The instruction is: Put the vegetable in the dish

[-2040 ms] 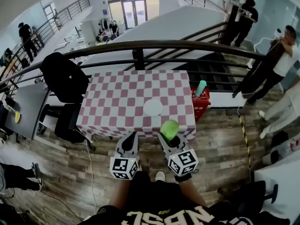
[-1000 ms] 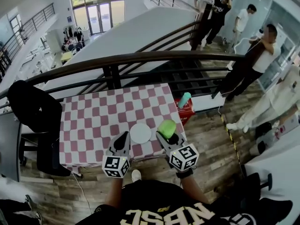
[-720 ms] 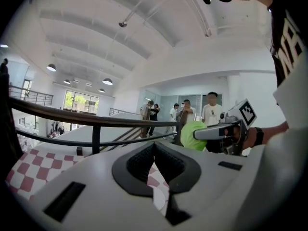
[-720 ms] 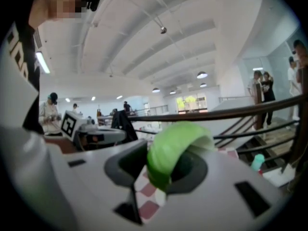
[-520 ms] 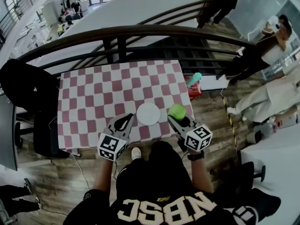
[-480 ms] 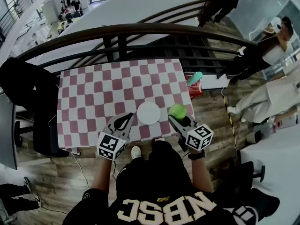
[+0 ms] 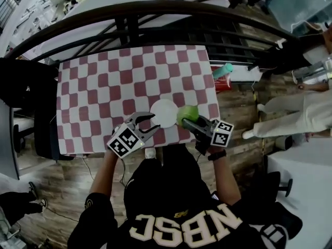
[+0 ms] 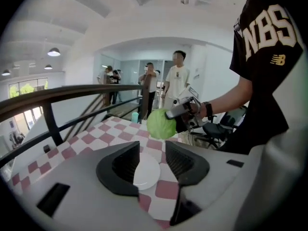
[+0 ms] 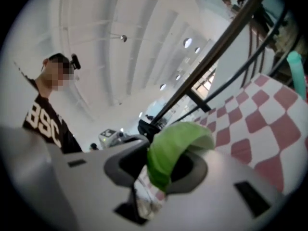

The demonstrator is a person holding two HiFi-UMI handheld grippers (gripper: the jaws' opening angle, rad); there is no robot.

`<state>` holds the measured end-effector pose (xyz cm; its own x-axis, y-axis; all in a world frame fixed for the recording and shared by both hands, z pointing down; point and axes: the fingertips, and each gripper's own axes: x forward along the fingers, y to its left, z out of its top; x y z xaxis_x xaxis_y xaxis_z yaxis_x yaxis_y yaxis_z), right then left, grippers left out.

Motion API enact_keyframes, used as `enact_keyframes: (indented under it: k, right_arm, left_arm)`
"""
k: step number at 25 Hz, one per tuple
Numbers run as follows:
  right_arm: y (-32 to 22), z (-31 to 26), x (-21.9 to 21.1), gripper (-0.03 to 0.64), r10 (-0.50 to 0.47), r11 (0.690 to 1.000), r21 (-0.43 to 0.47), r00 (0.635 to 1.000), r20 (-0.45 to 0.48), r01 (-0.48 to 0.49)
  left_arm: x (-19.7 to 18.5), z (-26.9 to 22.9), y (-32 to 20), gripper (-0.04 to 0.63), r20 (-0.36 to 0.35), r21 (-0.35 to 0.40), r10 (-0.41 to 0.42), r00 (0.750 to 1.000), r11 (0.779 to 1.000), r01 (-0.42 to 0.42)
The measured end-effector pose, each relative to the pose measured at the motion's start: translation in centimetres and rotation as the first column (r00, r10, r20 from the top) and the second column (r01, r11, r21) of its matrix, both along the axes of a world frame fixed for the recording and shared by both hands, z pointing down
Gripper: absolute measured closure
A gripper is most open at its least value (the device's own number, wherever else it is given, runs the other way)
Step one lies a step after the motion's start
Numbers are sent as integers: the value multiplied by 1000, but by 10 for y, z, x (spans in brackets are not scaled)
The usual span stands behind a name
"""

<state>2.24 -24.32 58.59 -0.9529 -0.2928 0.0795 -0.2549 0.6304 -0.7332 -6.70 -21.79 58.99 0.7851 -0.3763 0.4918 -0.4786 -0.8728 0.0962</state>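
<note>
Green round leafy vegetable [image 7: 187, 111] is clamped in right gripper [image 7: 190, 121] jaws, held just beside round white dish [image 7: 162, 112] on checkered table [image 7: 93, 82], not yet placed; left gripper [image 7: 153, 123] jaws opening, empty.

Open checked tablecloth [image 7: 104, 87] beyond dish [image 7: 164, 111], railing [image 7: 155, 5] behind (dark)

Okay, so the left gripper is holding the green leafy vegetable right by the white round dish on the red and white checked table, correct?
Not quite. The right gripper holds the green leafy vegetable, right by the white round dish on the red and white checked table; the head view shows this. The left gripper has nothing between its opening jaws.
</note>
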Motion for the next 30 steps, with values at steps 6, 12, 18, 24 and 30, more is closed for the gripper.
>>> enact_keyframes:
  k: [6,12,18,24,30]
  right_arm:
    - [-1,20,-15,492,-75,986,-129,972,224,106]
    - [16,27,-30,492,-256,939,-125,896,364,319]
    - [35,22,-50,491,-425,868,-49,791,439,494]
    - [32,23,-55,492,-459,852,-8,754,470,524]
    - [33,47,-59,463,-501,826,-60,779,377,561]
  left_arm:
    - [38,39,0,252,26,-57,158,987,986,-156]
    - [65,53,-4,101,41,-94,258,965,963,-253]
    - [76,55,6,95,79,-39,377,923,926,-376]
    - [69,56,2,106,121,-39,361,925,932,-359]
    - [64,77,-1,112,179,-127,362,915,931,-343]
